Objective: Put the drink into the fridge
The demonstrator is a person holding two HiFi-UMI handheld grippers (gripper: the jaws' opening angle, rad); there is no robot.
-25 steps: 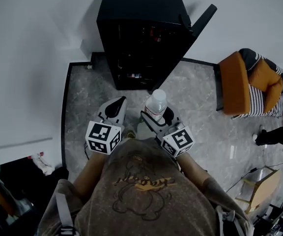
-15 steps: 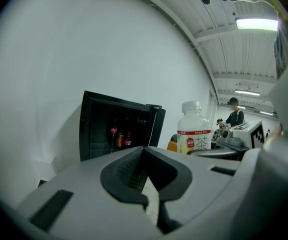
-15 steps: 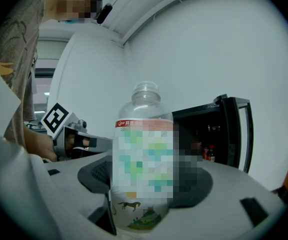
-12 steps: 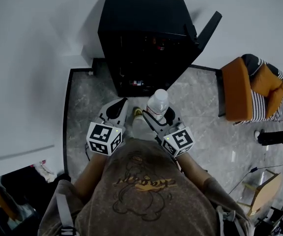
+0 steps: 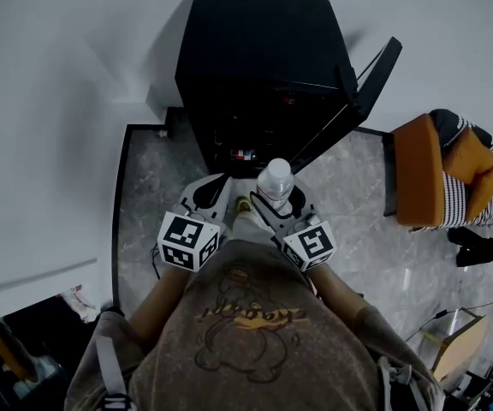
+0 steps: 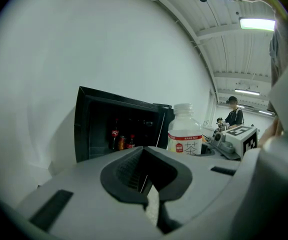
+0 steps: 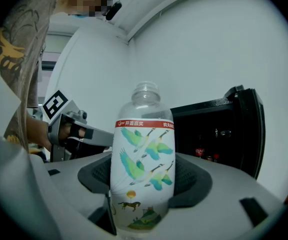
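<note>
The right tool (image 5: 277, 205) is gripping the drink (image 7: 142, 159) low on its body. It is a clear bottle with a crane-printed label; the jaws are standing wide on either side and pressing on the label, and the bottle is sitting upright between them, its cap above the jaws. Just to the left, the left tool (image 5: 210, 189) is riding level with its jaws together and nothing in them. Ahead of both tools the black fridge (image 5: 264, 50) is standing on the marble floor (image 5: 144, 204), its door (image 5: 353, 110) swung out to the right of the right tool; the opening is facing the tools, and cola bottles (image 6: 115, 136) are showing deep inside.

The step in hand looks to be the carry to the opening — the drink is not yet inside. To do it well, I judge the right tool should be travelling straight ahead and lowering toward a free shelf, holding the bottle upright and steering left of the door edge and clear of the colas; the grip is low, so any tilt risks the top swinging — a slow, level approach seems wise; the left tool should be holding out of the path.
</note>
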